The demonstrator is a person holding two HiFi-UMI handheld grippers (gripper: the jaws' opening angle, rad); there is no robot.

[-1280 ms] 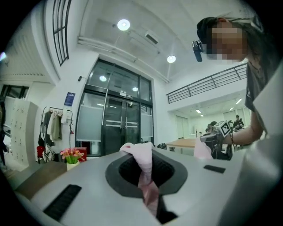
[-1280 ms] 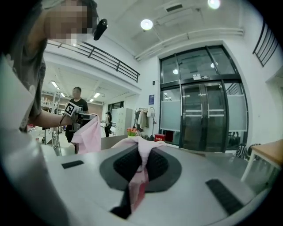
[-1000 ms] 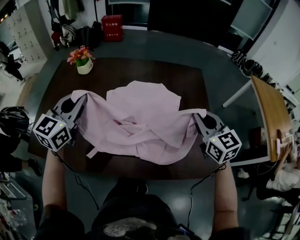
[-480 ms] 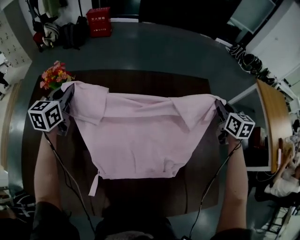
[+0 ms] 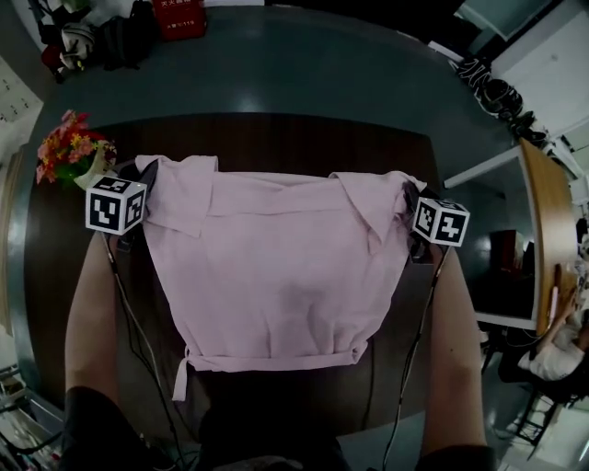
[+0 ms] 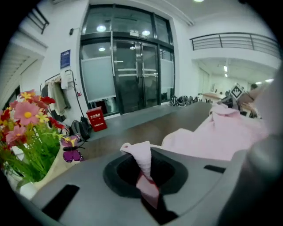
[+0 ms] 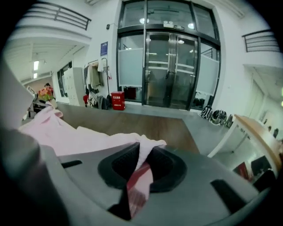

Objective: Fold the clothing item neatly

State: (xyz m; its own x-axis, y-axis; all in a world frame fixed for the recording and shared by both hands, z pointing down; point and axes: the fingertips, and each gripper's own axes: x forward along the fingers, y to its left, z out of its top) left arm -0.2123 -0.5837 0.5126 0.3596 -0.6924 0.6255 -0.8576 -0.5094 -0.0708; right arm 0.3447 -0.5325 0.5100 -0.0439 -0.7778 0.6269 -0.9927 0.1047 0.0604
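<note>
A pale pink shirt (image 5: pixel 276 267) is stretched wide over the dark wooden table (image 5: pixel 276 138), collar side far and hem toward me. My left gripper (image 5: pixel 147 177) is shut on the shirt's far left corner. My right gripper (image 5: pixel 405 198) is shut on its far right corner. In the left gripper view a twisted tuft of pink cloth (image 6: pixel 142 156) sticks up from between the closed jaws (image 6: pixel 146 178). In the right gripper view the shirt (image 7: pixel 66 137) runs off to the left, and a fold of it (image 7: pixel 143 154) is pinched in the jaws (image 7: pixel 137 183).
A pot of pink and red flowers (image 5: pixel 64 152) stands at the table's far left corner, close to my left gripper; it also fills the left of the left gripper view (image 6: pixel 22 128). A red box (image 5: pixel 179 17) sits on the floor beyond. A light wooden table (image 5: pixel 543 230) is at the right.
Both grippers moved apart, away from me and downward. The shirt went from a bunched heap to a wide, stretched-out sheet. Both grips held.
</note>
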